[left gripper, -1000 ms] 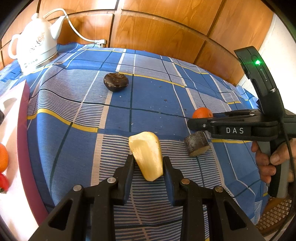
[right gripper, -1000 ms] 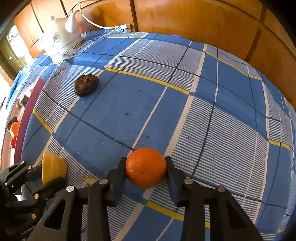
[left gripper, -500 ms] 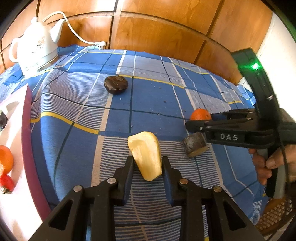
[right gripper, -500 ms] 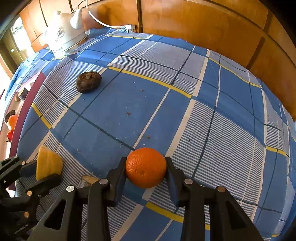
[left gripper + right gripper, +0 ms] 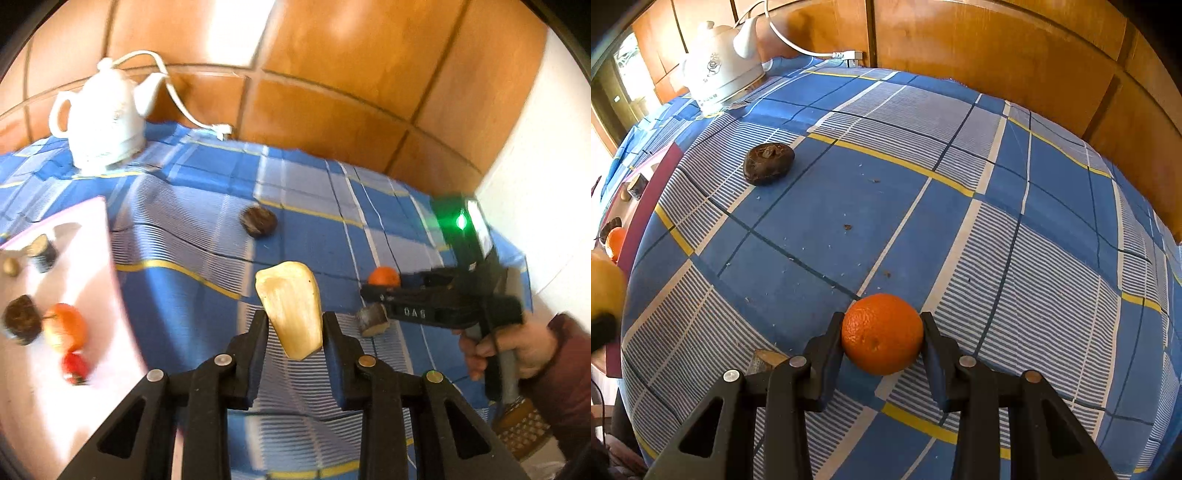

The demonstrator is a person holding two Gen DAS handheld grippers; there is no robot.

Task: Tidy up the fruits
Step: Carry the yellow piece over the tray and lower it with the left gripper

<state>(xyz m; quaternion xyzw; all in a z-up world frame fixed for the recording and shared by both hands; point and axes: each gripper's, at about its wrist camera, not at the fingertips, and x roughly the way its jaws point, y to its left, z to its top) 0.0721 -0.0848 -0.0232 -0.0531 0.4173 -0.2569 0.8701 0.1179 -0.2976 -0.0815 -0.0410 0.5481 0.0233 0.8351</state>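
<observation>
**Yellow wedge goes up as orange waits its turn**

Lifted off the blue checked cloth since a second ago, the yellow wedge [image 5: 290, 314] now hangs clear of the desk [image 5: 820, 229], clamped between the fingers of the left gripper [image 5: 291, 332], with the white tray [image 5: 92, 258] of sorted fruit to its left. Right gripper [image 5: 882, 332] is closed against the orange [image 5: 882, 334], which sits on the cloth. Only the wedge's narrow lower end is pinched, so a quick swing toward the tray could, by the look of it, tip or drop it. A brown chunk [image 5: 373, 319] lies just beside the right gripper and might get knocked. Readable writing: "DAS" on the right gripper's side.
</observation>
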